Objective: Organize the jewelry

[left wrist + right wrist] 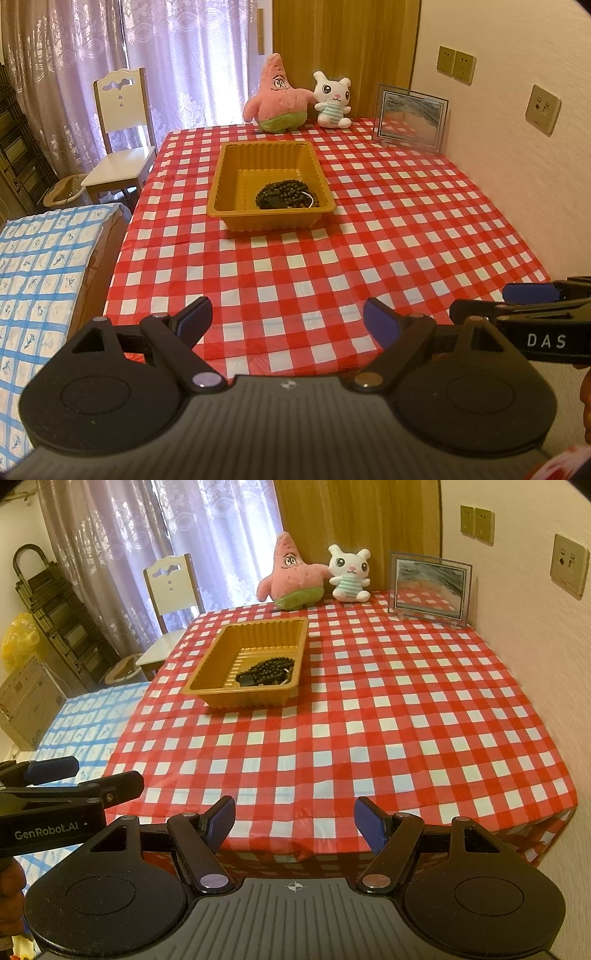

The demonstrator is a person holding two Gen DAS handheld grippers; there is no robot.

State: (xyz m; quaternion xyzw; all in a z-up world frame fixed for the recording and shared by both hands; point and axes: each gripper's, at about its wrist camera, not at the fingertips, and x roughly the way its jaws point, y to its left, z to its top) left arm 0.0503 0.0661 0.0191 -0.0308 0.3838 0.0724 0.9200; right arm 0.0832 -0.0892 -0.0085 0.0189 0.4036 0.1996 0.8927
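while both jaws stood wide apart and empty at the counter's [369, 229] near edge, the left hand-held gripper [286, 323] and right hand-held gripper [294, 821] were well apart from the dark bead strand [284, 194] heaped in the far tray [236, 184]; a careless grab could snag it and drag the light tray.

Left gripper [287, 320]: black plastic body with a ribbed grey centre plate bearing a small white crosshair mark; two round black housings flank the plate. Black link arms end in blue pads [380, 325], pinned by a purple and a bronze rivet just beside the plate. Right gripper [294, 824]: same build and colours, blue ribbed pads [221, 823]. Side casings carry white lettering, "DAS" and "GenRobot.AI". A sliver of skin shows at each frame edge beside the housings.
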